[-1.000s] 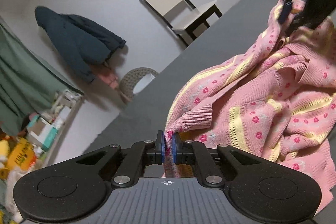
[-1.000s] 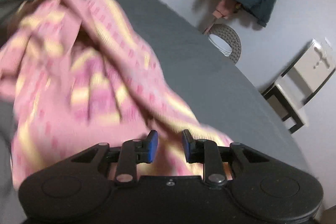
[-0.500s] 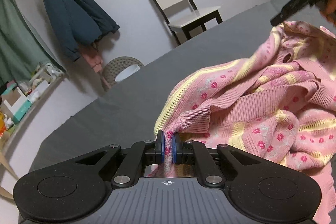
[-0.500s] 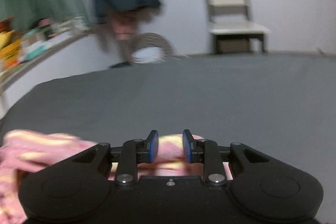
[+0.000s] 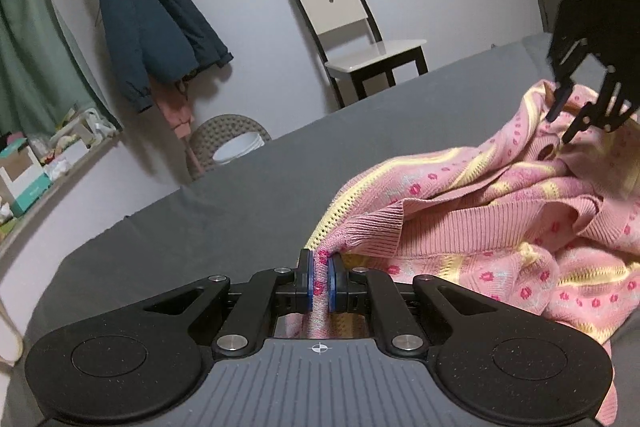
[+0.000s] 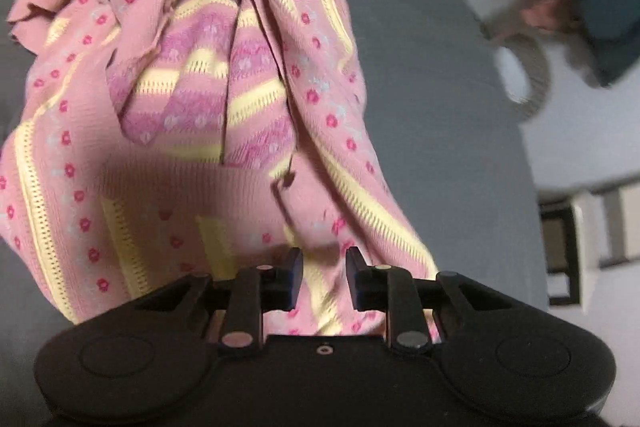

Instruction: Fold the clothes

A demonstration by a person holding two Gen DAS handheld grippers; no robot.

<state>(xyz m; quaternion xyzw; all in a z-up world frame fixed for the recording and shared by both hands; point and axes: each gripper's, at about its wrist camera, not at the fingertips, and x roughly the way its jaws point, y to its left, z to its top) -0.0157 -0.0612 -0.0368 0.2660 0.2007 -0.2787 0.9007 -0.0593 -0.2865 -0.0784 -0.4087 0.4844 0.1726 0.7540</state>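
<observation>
A pink knitted sweater [image 5: 500, 227] with yellow stripes and small red flowers lies crumpled on the grey surface [image 5: 224, 219]. My left gripper [image 5: 319, 281] is shut on a ribbed edge of it, low in the left wrist view. The right gripper [image 5: 564, 123] shows at the far right of that view, hovering over the sweater's far part. In the right wrist view my right gripper [image 6: 322, 265] points down at the sweater [image 6: 192, 115], its fingers apart with cloth behind them and nothing pinched between them.
A cream chair [image 5: 352, 39] stands against the white wall. A dark blue jacket [image 5: 152, 23] hangs at the left over a woven basket [image 5: 230, 143]. A green curtain [image 5: 28, 59] and a cluttered shelf [image 5: 36, 167] fill the far left.
The right gripper swung from facing the room back down over the sweater. The left gripper kept its hold and tilted more level; the sweater shifted only a little.
</observation>
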